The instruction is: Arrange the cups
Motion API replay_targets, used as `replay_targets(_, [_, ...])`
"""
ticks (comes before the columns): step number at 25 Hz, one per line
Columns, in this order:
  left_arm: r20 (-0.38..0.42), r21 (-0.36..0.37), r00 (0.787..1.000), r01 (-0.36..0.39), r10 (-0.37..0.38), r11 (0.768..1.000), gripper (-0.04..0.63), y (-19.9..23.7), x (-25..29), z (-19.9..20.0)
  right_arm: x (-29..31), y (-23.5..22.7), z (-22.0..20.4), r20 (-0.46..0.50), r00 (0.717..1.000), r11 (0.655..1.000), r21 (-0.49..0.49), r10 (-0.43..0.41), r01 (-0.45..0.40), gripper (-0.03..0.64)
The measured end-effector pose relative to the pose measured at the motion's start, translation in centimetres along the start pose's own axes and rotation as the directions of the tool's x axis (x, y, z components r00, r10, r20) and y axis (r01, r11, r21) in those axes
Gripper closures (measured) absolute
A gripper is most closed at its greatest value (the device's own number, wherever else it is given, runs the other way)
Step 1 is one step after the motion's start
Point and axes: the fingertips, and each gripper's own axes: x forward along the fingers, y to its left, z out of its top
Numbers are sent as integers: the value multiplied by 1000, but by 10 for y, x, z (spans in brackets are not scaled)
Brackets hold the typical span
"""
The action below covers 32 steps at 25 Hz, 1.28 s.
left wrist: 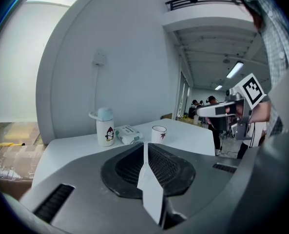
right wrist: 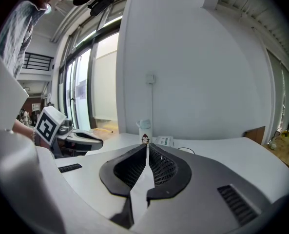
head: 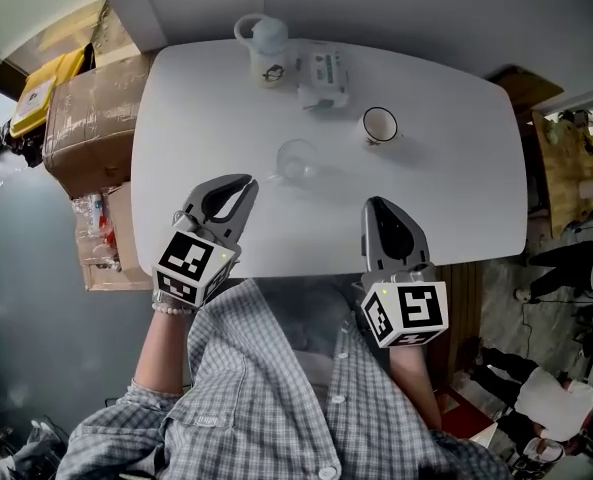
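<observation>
While hovering empty over the near edge of the table (head: 456,188), holds the left tool (head: 244,186) and the right tool (head: 378,206) side by side, short of everything standing on it. Shows both pairs of jaws pressed together, pad against pad, with nothing between. Reads as a ready pose, low and clear of the cups, so as to knock nothing over before picking a target.

Finds the clear glass cup (head: 298,159) nearest, just beyond the left tool, and the white mug (head: 380,125) farther off and to the right, mouth up. Places a penguin-printed bottle (head: 267,53) and a tissue packet (head: 323,76) close together by the far edge.

Angles the left tool roughly toward the glass, so probably calls for opening that tool first, then reaching forward. Needs care there: thin, see-through, likely light, easy to tip or to squeeze askew. Puts the task at its start, judging by two cups standing apart and neither in hand.
</observation>
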Motion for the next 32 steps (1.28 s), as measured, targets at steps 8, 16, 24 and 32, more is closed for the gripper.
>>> replay_targets(8, [-98, -2, 995, 4, -4, 1000, 527, -4, 31, -36, 18, -15, -5, -41, 998, 998, -26, 54, -55, 586])
replay_targets(16, [-258, 68, 965, -34, 50, 997, 502, 5, 55, -79, 25, -39, -8, -81, 993, 995, -40, 88, -92, 586])
replay_targets(24, [-271, -33, 959, -96, 84, 995, 505, 12, 70, -86, 36, -64, -10, -109, 987, 990, -59, 118, -125, 585])
replay_targets(32, [-284, -89, 948, -178, 146, 980, 522, 6, 75, -86, 55, -109, -18, -135, 986, 985, -129, 95, -113, 584])
